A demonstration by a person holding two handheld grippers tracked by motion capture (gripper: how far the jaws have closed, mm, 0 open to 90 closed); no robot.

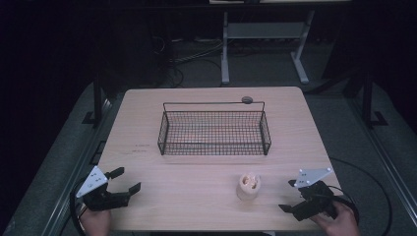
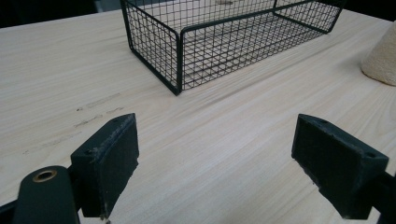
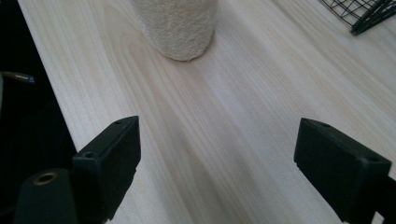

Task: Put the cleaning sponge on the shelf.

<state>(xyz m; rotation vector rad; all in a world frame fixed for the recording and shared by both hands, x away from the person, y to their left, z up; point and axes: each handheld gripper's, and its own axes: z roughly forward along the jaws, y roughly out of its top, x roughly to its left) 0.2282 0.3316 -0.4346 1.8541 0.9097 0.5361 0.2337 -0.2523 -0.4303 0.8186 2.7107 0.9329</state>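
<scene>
- Right gripper [image 1: 291, 195], jaws spread wide and empty, sits near the bench's front right corner.
- Loofah piece [image 1: 248, 186] stands upright near the front edge, just beside it; approach level, straddling its middle.
- Wire basket [image 1: 214, 131] sits mid-bench; left gripper [image 1: 126, 179] gapes idle.

No legible text, label, brand, number or sign anywhere on the table [image 1: 147, 128].

Dim, dark surroundings around an evenly lit table [image 1: 147, 196]; soft shadows, slightly blurred close gripper views.
</scene>
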